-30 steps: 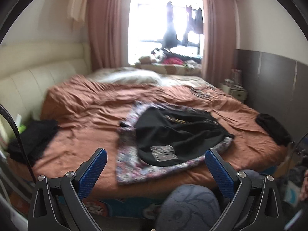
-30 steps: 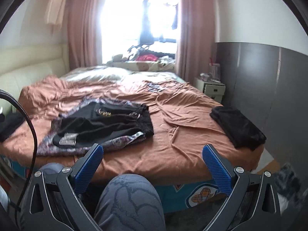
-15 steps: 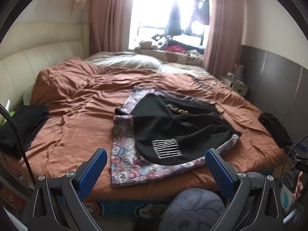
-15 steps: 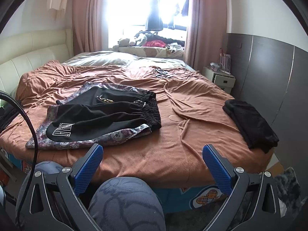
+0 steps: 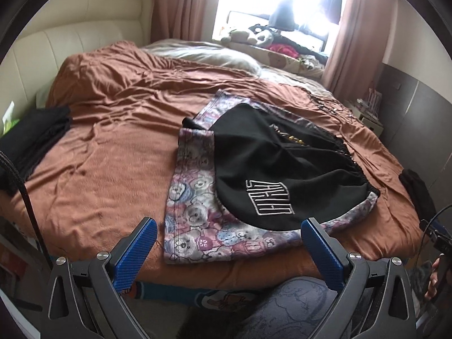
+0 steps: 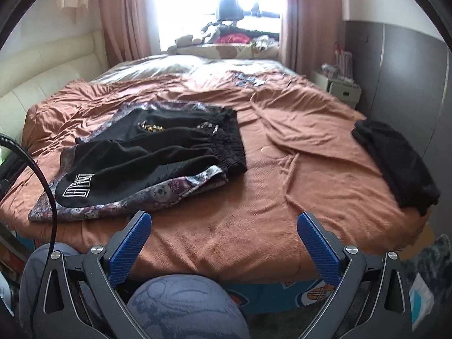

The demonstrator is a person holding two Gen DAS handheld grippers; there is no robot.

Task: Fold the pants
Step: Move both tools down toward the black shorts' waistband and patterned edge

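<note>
Rust-brown bedding covers a wide bed that fills both views. Near its front edge lie black pants with a white outlined logo on the fabric, spread loosely on top of a second garment — patterned pants printed with cartoon bears in pink, grey and blue. The black pair's gathered waistband points toward the right side of the bed; a row of small gold studs shows on the upper layer.

The left gripper hangs low in front of the bed edge, its blue-padded fingers spread wide with nothing between them, just short of the patterned fabric's near hem. The right gripper also hovers with fingers wide apart and empty, over bare bedding to the right of the pants, apart from them.

A folded dark garment lies at the bed's right edge — well apart from the pants. Another dark pile sits at the left edge by the cream padded headboard. A person's knee in grey patterned fabric shows at the bottom. Pink curtains frame a bright window behind the bed.
</note>
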